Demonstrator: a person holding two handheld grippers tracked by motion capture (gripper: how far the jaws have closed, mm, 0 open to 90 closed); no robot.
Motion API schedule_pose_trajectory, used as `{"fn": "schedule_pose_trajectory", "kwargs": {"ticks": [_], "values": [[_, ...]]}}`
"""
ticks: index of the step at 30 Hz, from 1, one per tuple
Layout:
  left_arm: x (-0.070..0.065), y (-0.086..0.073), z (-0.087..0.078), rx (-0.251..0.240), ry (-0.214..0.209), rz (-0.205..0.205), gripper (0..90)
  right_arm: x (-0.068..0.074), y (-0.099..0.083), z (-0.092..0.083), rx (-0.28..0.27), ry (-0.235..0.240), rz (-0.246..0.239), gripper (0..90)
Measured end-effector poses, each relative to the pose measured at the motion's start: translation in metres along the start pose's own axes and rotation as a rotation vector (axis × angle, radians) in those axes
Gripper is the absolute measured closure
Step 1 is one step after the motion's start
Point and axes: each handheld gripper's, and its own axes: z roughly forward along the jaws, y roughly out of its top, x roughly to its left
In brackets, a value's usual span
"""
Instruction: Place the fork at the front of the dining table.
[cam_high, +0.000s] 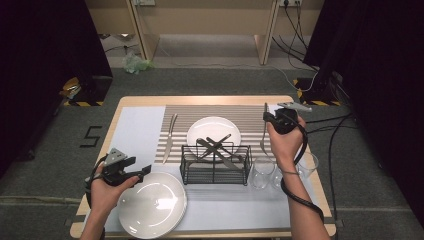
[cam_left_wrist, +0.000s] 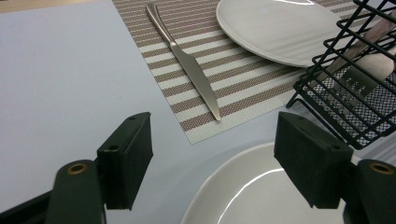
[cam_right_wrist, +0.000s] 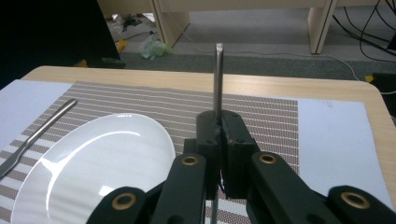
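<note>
The right gripper (cam_right_wrist: 219, 140) has its jaws clamped on a fork (cam_right_wrist: 218, 79); the left gripper (cam_left_wrist: 224, 154) has its jaws wide apart, empty.

I work in a test room made to look like a dinner table, not a real home. My wooden table (cam_high: 130, 101) stands on grey carpet (cam_high: 215, 80). Black curtains (cam_high: 45, 45) hang at nine and three o'clock. Loose cables (cam_high: 300, 35) run to a wall plug at one o'clock. Yellow-black tape (cam_high: 82, 103) marks the floor.
</note>
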Motion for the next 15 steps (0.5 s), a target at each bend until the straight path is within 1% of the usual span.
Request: {"fn": "schedule_pose_trajectory", "kwargs": {"ticks": [15], "values": [[0.0001, 0.0, -0.0002, -0.001, 0.0, -0.001, 27.4, -0.0023, -0.006, 0.0077, 0.048, -0.021, 0.007, 87.2]]}}
